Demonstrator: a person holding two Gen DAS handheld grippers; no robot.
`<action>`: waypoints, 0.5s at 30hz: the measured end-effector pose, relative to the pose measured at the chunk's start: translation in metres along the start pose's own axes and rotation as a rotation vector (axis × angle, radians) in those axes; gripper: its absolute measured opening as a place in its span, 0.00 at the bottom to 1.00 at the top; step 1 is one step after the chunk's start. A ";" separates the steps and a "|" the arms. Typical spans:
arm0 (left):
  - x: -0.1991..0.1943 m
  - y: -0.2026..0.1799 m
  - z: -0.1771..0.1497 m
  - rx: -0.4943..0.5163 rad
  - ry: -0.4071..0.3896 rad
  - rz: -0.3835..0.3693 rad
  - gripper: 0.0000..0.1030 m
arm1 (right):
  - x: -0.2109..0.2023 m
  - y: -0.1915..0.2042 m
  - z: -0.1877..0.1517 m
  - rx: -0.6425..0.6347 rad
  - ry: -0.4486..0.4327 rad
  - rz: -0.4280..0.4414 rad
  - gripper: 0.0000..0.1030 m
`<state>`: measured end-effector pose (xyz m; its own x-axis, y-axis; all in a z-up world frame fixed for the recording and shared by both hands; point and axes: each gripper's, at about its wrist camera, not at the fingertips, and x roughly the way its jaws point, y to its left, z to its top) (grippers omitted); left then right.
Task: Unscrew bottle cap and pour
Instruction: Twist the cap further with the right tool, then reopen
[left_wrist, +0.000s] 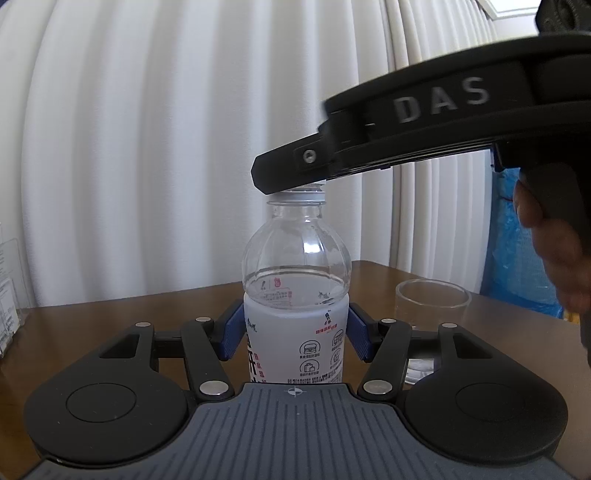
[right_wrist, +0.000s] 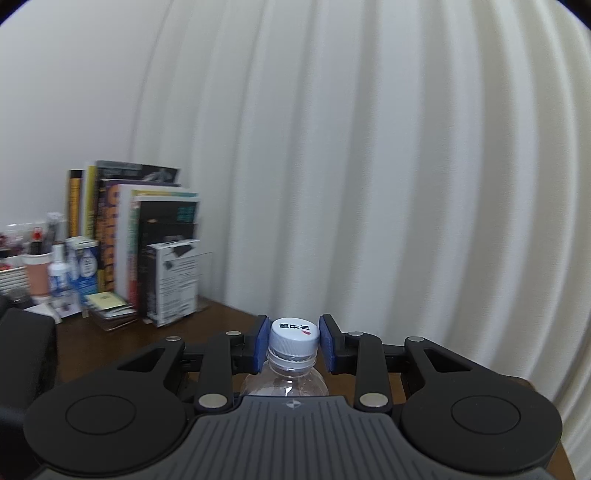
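Note:
A clear water bottle (left_wrist: 295, 295) with a white printed label stands upright on the brown table (left_wrist: 110, 317), partly full. My left gripper (left_wrist: 295, 332) is shut on the bottle's body, its blue pads against the label on both sides. The white cap (right_wrist: 293, 336) sits on the neck. My right gripper (right_wrist: 293, 341) has its blue pads on either side of the cap and touching it. In the left wrist view the right gripper (left_wrist: 288, 173) reaches in from the right and covers the cap. An empty clear glass (left_wrist: 432, 306) stands right of the bottle.
White curtains hang behind the table. A row of books (right_wrist: 140, 236), small bottles and a pen cup (right_wrist: 37, 269) stand at the table's back left. A blue bag (left_wrist: 517, 240) lies beyond the table's right edge.

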<state>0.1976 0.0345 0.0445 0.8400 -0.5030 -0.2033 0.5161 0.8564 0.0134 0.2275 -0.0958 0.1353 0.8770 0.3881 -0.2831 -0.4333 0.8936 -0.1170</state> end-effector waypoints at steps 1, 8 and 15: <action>0.000 0.000 0.000 0.000 0.000 -0.001 0.56 | 0.000 -0.004 0.001 -0.002 0.006 0.023 0.31; -0.001 -0.001 -0.003 0.014 0.001 -0.001 0.56 | 0.003 -0.040 0.010 -0.067 0.020 0.277 0.31; -0.001 -0.002 -0.004 0.024 0.001 -0.001 0.56 | 0.014 -0.065 0.018 -0.100 0.031 0.475 0.31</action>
<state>0.1952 0.0342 0.0407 0.8394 -0.5038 -0.2038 0.5208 0.8529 0.0367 0.2716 -0.1446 0.1557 0.5714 0.7397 -0.3555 -0.8034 0.5926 -0.0581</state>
